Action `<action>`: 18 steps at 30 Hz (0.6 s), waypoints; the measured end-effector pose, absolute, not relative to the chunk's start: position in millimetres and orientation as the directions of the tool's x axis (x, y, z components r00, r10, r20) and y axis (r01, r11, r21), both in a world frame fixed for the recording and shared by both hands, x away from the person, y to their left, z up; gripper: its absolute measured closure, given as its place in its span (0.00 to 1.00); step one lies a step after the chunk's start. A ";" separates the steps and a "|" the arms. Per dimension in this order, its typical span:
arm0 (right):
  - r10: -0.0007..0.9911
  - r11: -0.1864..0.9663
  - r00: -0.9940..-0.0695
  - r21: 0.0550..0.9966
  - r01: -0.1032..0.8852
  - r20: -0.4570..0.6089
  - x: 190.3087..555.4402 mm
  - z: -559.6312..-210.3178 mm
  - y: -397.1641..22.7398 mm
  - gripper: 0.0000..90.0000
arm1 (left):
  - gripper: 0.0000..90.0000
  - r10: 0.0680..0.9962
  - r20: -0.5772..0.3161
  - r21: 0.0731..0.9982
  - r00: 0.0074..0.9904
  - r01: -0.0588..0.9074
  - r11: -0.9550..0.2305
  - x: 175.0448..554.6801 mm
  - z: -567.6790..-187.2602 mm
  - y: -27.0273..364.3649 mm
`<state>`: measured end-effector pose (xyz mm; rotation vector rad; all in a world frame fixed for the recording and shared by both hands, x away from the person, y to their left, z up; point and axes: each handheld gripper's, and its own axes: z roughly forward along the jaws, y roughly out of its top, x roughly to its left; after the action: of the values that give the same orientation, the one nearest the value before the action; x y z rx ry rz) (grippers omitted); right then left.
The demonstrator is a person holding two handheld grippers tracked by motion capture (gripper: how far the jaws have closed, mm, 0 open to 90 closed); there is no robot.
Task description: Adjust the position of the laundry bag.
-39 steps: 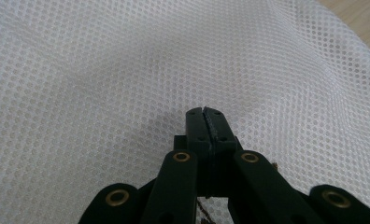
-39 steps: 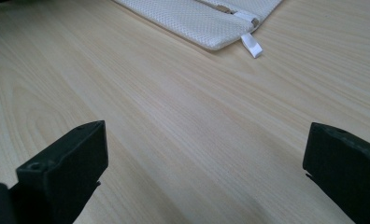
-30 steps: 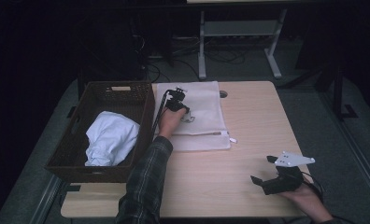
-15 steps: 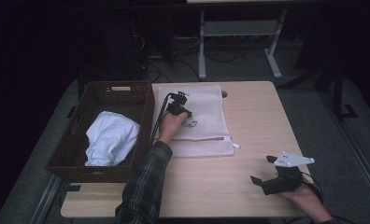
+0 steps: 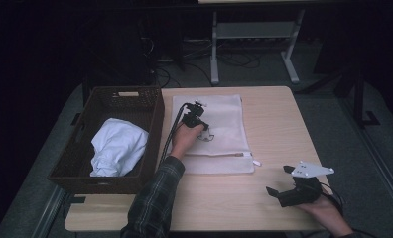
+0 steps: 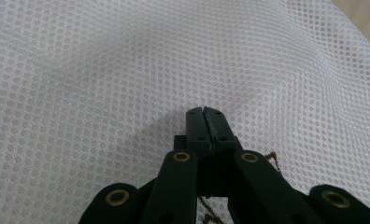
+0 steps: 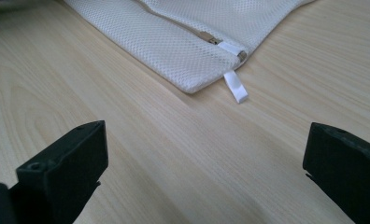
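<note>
A white mesh laundry bag [image 5: 219, 134] lies flat on the wooden table [image 5: 279, 124], its zip along the near edge and a white zip pull [image 5: 256, 162] at its right corner. My left gripper [image 5: 197, 119] rests on the middle of the bag, jaws closed; in the left gripper view the gripper [image 6: 205, 112] pinches the mesh [image 6: 127, 70] at its tips. A thin dark chain [image 6: 273, 161] lies just under the jaws. My right gripper [image 5: 279, 180] sits at the near right of the table, open and holding nothing [image 7: 206, 154], facing the zip pull [image 7: 234, 86].
A dark woven basket [image 5: 155, 134] stands left of the bag, with a crumpled white cloth [image 5: 117, 148] inside. Metal stand legs [image 5: 214, 54] and cables lie on the floor beyond the far table edge.
My left hand has drawn back toward the near side, and the mesh bag has slid with it, toward me and slightly right. The right gripper has stayed put.
</note>
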<state>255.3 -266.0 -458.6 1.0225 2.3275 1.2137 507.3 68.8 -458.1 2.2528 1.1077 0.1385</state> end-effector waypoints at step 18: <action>0.722 0.381 -0.691 0.810 0.445 0.039 254.5 -458.2 -266.0 0.00 | 1.00 0.692 -0.195 0.570 0.695 0.654 -0.497 486.8 -458.7 46.7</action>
<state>254.5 -266.0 -458.2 1.0214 2.3246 1.2142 486.8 46.7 -458.7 2.2769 1.0248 0.0775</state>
